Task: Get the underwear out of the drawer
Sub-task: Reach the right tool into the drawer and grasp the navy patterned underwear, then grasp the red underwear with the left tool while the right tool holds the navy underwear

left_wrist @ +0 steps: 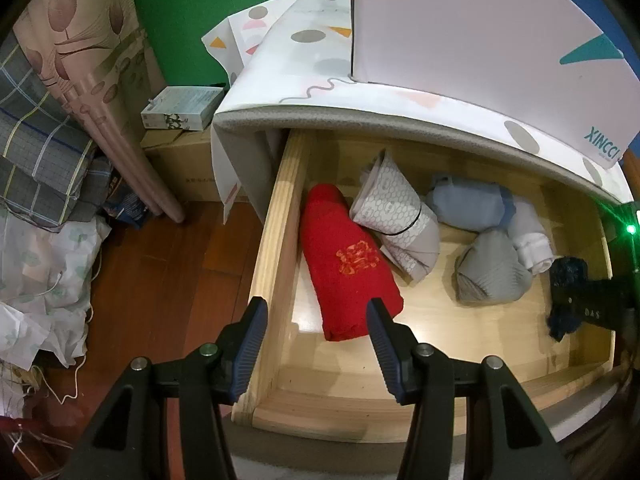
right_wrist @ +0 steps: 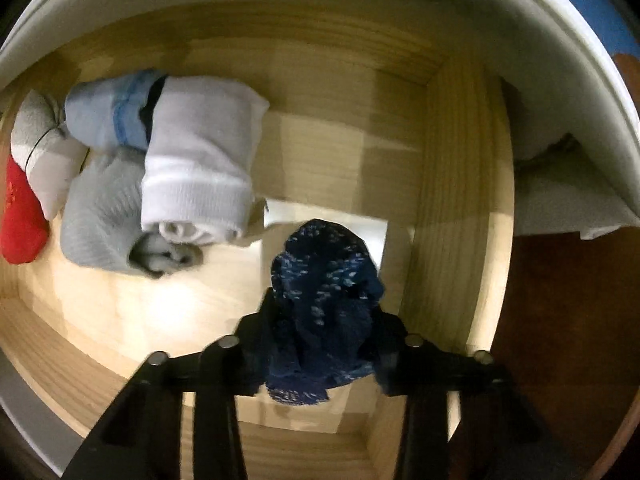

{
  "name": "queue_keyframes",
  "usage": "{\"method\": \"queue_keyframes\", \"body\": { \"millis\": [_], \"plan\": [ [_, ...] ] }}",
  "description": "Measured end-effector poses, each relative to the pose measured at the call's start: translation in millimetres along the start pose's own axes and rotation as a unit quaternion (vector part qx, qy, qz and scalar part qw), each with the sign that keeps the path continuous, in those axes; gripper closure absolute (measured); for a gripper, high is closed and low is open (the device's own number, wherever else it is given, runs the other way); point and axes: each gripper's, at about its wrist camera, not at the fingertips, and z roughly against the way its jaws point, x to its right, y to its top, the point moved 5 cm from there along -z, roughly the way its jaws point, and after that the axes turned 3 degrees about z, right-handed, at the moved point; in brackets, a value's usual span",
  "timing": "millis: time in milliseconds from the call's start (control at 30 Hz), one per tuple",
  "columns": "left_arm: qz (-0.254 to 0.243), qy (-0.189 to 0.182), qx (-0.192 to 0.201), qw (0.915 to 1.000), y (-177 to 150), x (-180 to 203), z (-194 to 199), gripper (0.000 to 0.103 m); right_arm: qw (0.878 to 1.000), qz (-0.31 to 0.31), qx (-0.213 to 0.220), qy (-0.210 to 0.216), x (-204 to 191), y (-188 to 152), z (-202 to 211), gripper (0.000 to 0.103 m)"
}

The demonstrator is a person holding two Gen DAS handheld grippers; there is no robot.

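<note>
The step in hand looks like the grab itself: the right gripper points down into the open pale wooden drawer, and its jaws are drawn in on a crumpled dark navy, pale-flecked piece of underwear, the cloth bunched between them. The view is blurred, so I cannot tell whether the piece hangs clear or rests on the drawer floor; it sits in the right near part of the drawer, close to the right wall. The next move, I judge, calls for a straight lift up and toward the near side, keeping the cloth clear of the drawer's front rail and of the padded white patterned top that overhangs the far half. The left gripper hovers over the left near corner with its jaws about half open and nothing between them. Left in the drawer: a red folded cloth with gold embroidery at the left, a rolled white-and-grey patterned garment beside it, a rolled pale blue garment farther back, a grey ribbed bundle, and a rolled white garment touching it.
</note>
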Motion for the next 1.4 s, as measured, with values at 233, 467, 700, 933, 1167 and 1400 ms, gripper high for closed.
{"method": "queue_keyframes", "body": {
  "millis": [233,467,700,933,1167,1400],
  "plan": [
    [0.001,-0.001,-0.01,0.9999,-0.1,-0.8,-2.8,0.05,1.0,-0.004,-0.011,0.027,-5.3,-12.1,-0.5,0.075],
    [-0.003,-0.028,-0.042,0.9987,-1.0,5.3,-11.0,0.051,0.998,-0.014,-0.039,0.053,-11.3,-25.9,-3.8,0.077],
    [0.018,-0.069,-0.086,0.9938,3.5,19.3,-28.3,0.051,0.994,-0.037,-0.051,0.086,-19.4,-47.1,-9.8,0.077],
    [0.036,-0.051,-0.081,0.9947,22.2,23.4,-40.7,0.051,0.994,-0.041,-0.048,0.087,-27.2,-52.7,-10.5,0.077],
    [0.053,-0.05,-0.11,0.9913,24.9,26.9,-65.2,0.051,0.995,-0.04,-0.047,0.084,-19.9,-69.6,-14.3,0.075],
    [0.061,-0.022,-0.133,0.989,27.4,25.0,-86.5,0.05,0.994,-0.043,-0.047,0.089,-11.3,-63.2,-11.7,0.075]
  ]
}}
